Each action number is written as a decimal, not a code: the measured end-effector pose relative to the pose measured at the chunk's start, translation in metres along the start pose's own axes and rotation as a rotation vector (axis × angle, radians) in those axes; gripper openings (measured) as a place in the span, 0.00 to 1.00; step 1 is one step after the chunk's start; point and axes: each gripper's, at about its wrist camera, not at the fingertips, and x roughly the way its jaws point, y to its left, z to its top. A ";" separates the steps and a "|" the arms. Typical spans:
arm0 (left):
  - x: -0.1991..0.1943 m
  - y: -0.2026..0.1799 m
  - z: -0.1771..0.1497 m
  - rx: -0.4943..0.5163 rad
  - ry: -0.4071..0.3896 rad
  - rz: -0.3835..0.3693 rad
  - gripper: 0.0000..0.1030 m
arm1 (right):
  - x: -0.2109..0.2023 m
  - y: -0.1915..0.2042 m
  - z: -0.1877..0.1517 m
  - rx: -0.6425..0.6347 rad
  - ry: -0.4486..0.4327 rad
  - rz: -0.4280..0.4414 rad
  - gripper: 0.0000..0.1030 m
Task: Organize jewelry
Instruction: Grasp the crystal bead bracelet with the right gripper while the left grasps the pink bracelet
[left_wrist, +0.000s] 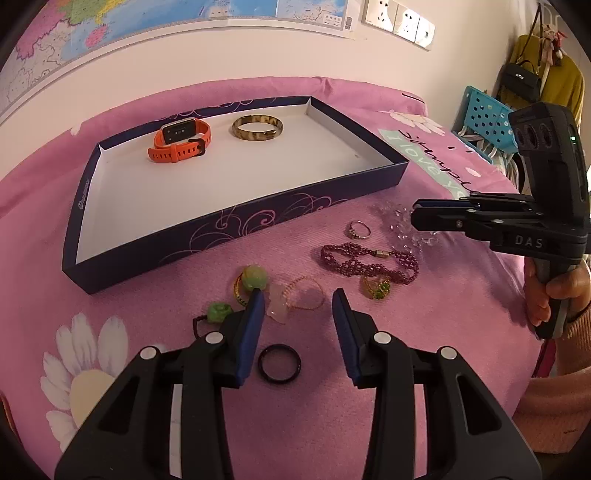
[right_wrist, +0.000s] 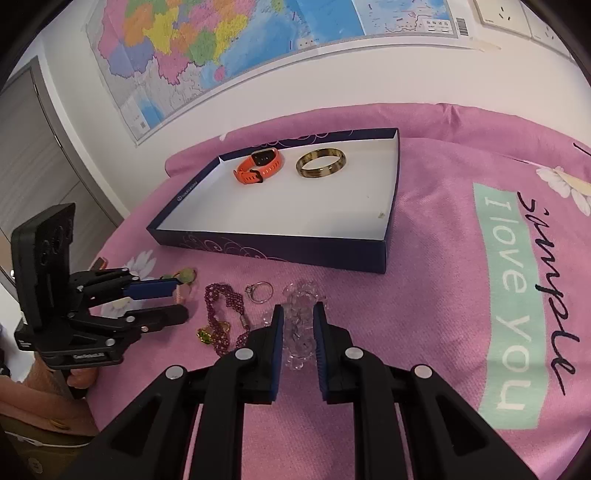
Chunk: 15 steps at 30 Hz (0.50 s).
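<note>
Dark box lid (left_wrist: 236, 218) on the pink cloth (left_wrist: 443, 317) holds, left to right, an orange watch (left_wrist: 180, 142) and a tortoiseshell bangle (left_wrist: 258, 127). In front, left gripper (left_wrist: 298, 295) hovers parted over a thin gold ring (left_wrist: 306, 293), gripping nothing. Right gripper (right_wrist: 298, 312) has clear crystal bracelet (right_wrist: 301, 325) between its narrow jaws; contact unclear.

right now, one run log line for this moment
left tool open over pink ring | right tool closing on clear bracelet | watch, bangle in box
</note>
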 end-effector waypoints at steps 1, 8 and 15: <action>0.000 0.000 0.001 0.002 0.001 0.005 0.35 | -0.001 -0.001 0.000 0.002 -0.001 0.003 0.14; -0.003 -0.002 0.002 0.005 -0.008 0.014 0.25 | -0.007 -0.001 0.003 0.014 -0.023 0.023 0.13; -0.014 0.001 0.001 -0.012 -0.032 -0.005 0.24 | -0.019 0.004 0.011 0.003 -0.055 0.029 0.08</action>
